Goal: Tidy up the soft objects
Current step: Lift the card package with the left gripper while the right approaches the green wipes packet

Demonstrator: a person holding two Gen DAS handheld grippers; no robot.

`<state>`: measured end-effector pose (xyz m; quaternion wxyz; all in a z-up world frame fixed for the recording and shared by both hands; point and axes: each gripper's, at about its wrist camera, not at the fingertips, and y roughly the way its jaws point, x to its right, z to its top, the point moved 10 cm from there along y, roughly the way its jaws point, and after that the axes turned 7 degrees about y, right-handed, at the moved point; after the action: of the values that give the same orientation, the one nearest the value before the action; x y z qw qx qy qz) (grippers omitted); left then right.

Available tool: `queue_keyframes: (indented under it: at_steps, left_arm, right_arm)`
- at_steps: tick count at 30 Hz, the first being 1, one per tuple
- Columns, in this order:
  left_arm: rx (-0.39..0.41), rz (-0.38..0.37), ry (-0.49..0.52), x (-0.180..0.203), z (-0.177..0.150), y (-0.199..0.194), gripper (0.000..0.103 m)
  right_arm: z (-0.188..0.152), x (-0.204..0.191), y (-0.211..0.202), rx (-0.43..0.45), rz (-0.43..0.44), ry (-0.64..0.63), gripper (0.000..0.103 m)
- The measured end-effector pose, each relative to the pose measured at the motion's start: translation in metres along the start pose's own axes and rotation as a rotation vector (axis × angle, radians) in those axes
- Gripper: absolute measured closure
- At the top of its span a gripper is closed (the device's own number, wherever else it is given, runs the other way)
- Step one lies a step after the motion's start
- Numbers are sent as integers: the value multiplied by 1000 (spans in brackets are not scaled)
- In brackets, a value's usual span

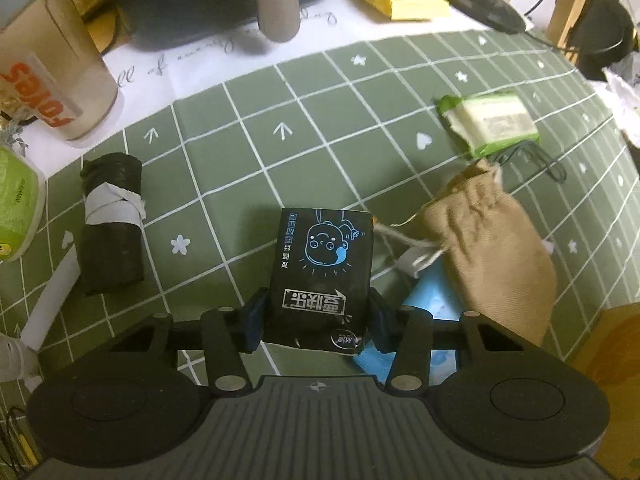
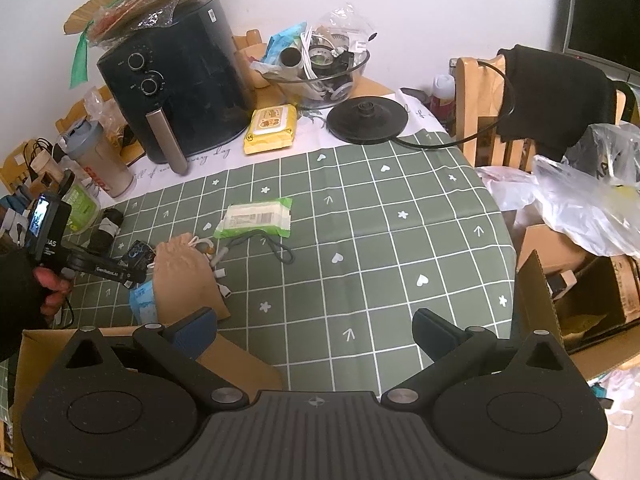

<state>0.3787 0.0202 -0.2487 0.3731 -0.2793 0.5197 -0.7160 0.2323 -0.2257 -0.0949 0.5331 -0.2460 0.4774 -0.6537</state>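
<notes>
My left gripper (image 1: 318,320) is shut on a black tissue pack (image 1: 322,276) with a blue cartoon face, held just above the green checked cloth (image 1: 248,148). A tan drawstring pouch (image 1: 488,248) lies to its right, partly over a blue packet (image 1: 428,308). A green wipes pack (image 1: 492,122) lies farther right, and a black roll with white tape (image 1: 112,224) lies to the left. My right gripper (image 2: 316,332) is open and empty above the cloth, near the table's front. In the right wrist view the left gripper (image 2: 132,268) with the black pack (image 2: 140,256) shows at the left, beside the pouch (image 2: 184,280) and the green wipes (image 2: 256,218).
A cardboard box (image 2: 240,364) stands at the front left under my right gripper, and another (image 2: 532,312) at the right table edge. An air fryer (image 2: 180,80), a yellow wipes pack (image 2: 272,128), a kettle base (image 2: 366,120), a shaker bottle (image 2: 100,160) and a glass bowl (image 2: 320,76) stand at the back.
</notes>
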Motion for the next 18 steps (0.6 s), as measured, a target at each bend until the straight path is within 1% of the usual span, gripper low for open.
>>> queue_keyframes:
  at_steps: [10, 18]
  left_arm:
    - [111, 11, -23, 19, 6, -47, 55]
    - [214, 14, -58, 26, 5, -94, 55]
  right_arm:
    - [15, -7, 10, 11, 25, -76, 0]
    - [30, -21, 28, 21, 46, -183, 0]
